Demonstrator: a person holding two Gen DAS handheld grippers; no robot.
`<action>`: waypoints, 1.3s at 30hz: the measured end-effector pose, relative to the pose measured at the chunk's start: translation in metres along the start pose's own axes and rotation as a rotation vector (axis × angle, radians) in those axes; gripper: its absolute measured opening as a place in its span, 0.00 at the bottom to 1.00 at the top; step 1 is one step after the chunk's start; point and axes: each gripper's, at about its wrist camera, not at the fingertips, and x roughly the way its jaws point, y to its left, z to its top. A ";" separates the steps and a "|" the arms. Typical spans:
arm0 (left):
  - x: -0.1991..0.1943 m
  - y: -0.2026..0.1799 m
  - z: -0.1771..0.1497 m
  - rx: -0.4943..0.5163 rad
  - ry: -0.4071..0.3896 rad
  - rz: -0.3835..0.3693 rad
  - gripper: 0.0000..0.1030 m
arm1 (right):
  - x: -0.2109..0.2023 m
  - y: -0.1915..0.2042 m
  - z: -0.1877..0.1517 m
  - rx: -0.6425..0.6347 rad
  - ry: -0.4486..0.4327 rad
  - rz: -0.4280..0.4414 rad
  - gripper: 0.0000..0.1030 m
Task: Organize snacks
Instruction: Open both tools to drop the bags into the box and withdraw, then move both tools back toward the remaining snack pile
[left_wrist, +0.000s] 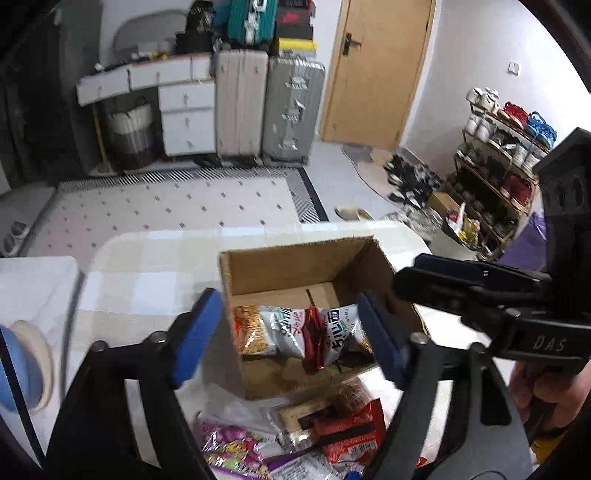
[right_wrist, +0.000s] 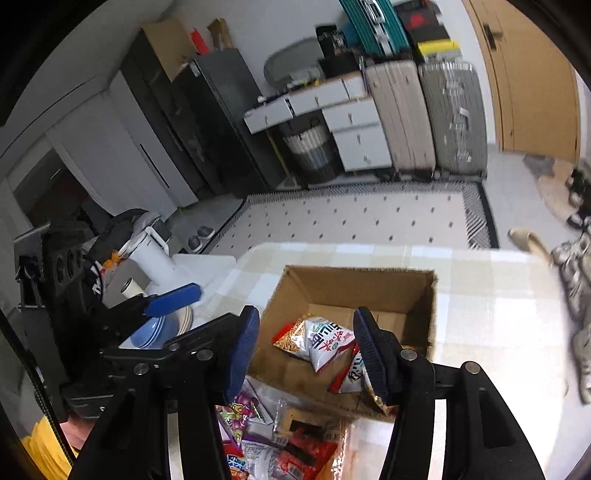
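Cardboard box (left_wrist: 280, 266): it is sitting open at the centre of the left wrist view, on the checked tablecloth (left_wrist: 155, 266); in the right wrist view it is lying just below centre.

Snacks in the box (left_wrist: 295, 332): several packets are lying on the box floor, against the wall at the lower edge of the frame: an orange one at the left, white ones with a red one between them.

Loose snacks (left_wrist: 332, 428): a heap of packets is waiting on the table just below the box, at the bottom centre of both views; a pink wrapper is showing at the lower left of the heap and a red one at its right.

Left gripper (left_wrist: 291, 332): it is hanging over the box with its blue pads spread wide and nothing between them; only the packets down in the box are showing through the gap.

Right gripper (right_wrist: 306, 354): its pads are standing apart, narrower than the left pair, and pinching nothing; the box and its packets are showing between them. In the left wrist view it is reaching in from the right edge, a hand (left_wrist: 550, 391) gripping its handle.

Bowls (right_wrist: 162, 328): a blue one and a cream one are sitting at the left of the right wrist view, beside a white kettle (right_wrist: 155, 258).

Background: suitcases (left_wrist: 266, 110) are standing along the far wall, upper centre, beside a wooden door (left_wrist: 376, 70).
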 end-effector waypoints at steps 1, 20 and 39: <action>-0.014 -0.001 -0.003 0.001 -0.025 0.000 0.77 | -0.008 0.003 -0.001 -0.007 -0.012 -0.002 0.54; -0.232 -0.050 -0.097 0.079 -0.328 0.139 1.00 | -0.182 0.089 -0.119 -0.140 -0.373 -0.091 0.95; -0.292 -0.030 -0.230 0.002 -0.334 0.199 1.00 | -0.214 0.104 -0.241 -0.082 -0.441 -0.194 0.99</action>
